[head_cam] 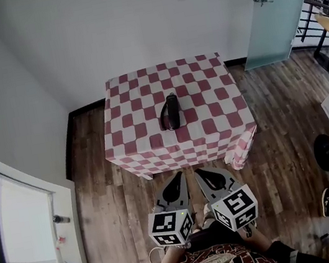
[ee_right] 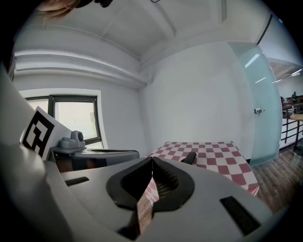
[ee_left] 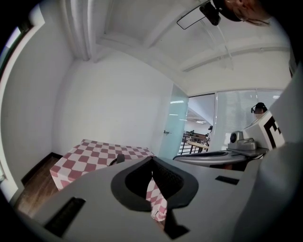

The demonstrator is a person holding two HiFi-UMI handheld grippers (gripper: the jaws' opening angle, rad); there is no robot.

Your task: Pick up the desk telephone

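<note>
The desk telephone [head_cam: 172, 111] is black and lies in the middle of a small table [head_cam: 207, 88] covered by a red-and-white checked cloth. It also shows in the left gripper view as a dark shape [ee_left: 117, 159], and in the right gripper view [ee_right: 190, 158]. My left gripper [head_cam: 179, 174] and right gripper [head_cam: 198, 171] are side by side over the wooden floor, just short of the table's near edge. Both point at the table. Each has its jaws shut tip to tip with nothing between them [ee_left: 151, 158] [ee_right: 152, 157].
A frosted glass door [head_cam: 274, 1] stands at the back right, white walls behind and left of the table. A window [head_cam: 18, 229] is at the left. A black pedestal base [head_cam: 327, 151] and someone's shoe [head_cam: 328, 199] are on the floor at the right.
</note>
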